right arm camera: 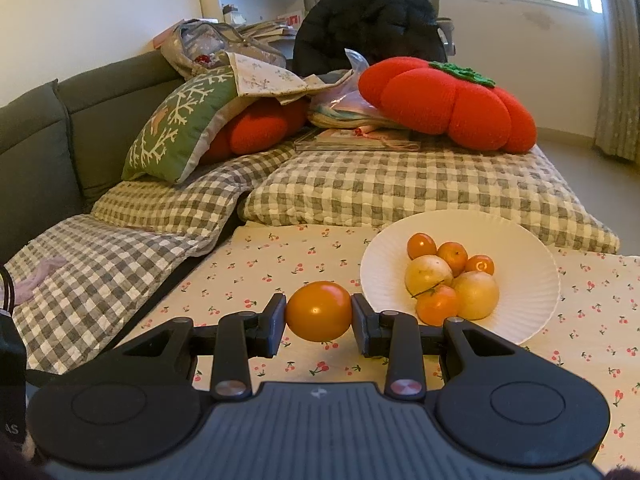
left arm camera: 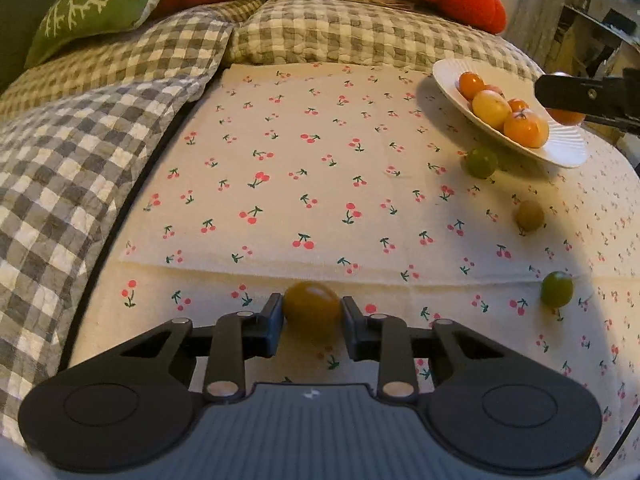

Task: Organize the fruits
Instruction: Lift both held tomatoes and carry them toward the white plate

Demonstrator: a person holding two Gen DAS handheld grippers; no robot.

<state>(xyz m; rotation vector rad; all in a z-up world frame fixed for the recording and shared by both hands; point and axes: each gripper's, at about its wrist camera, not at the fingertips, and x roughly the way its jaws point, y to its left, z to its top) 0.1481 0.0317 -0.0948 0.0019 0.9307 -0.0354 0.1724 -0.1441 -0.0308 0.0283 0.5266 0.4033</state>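
In the left wrist view, the left gripper (left arm camera: 312,312) clasps an olive-yellow fruit (left arm camera: 312,305) between its fingertips, low over the cherry-print cloth (left arm camera: 320,184). In the right wrist view, the right gripper (right arm camera: 319,312) grips an orange fruit (right arm camera: 319,311), just left of the white plate (right arm camera: 520,280) of fruits.
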